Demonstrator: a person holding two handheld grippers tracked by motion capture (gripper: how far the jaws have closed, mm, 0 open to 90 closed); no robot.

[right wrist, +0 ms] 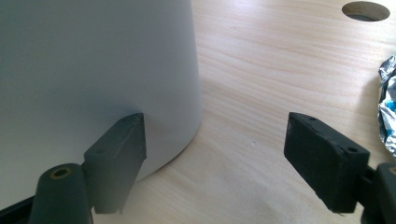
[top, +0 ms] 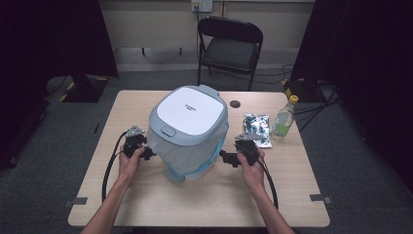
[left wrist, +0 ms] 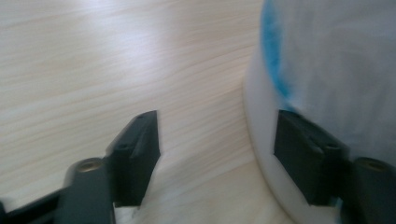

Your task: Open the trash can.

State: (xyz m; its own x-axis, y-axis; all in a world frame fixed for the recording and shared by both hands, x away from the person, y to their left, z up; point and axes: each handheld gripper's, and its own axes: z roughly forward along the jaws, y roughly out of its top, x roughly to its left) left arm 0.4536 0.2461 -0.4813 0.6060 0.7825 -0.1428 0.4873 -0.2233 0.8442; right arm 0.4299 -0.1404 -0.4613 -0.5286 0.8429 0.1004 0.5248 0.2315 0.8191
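We have one bin (top: 187, 131) standing mid-table (top: 160, 200) — white body, grey-blue lid shut, a liner with a blue edge hanging down its sides. Two grippers flank it low down. Our left gripper (top: 146, 152) sits at the bin's left side, fingers (left wrist: 135, 154) spread wide, one against the white wall, gripping nothing. Our right gripper (top: 229, 158) is at the bin's right side, fingers (right wrist: 116, 158) also parted — one touching the wall, the other over bare wood. Off to the right: one foil pouch (top: 256, 127), one clear bottle (top: 283, 119) with a yellow cap. One black chair (top: 229, 46) stands beyond the table.
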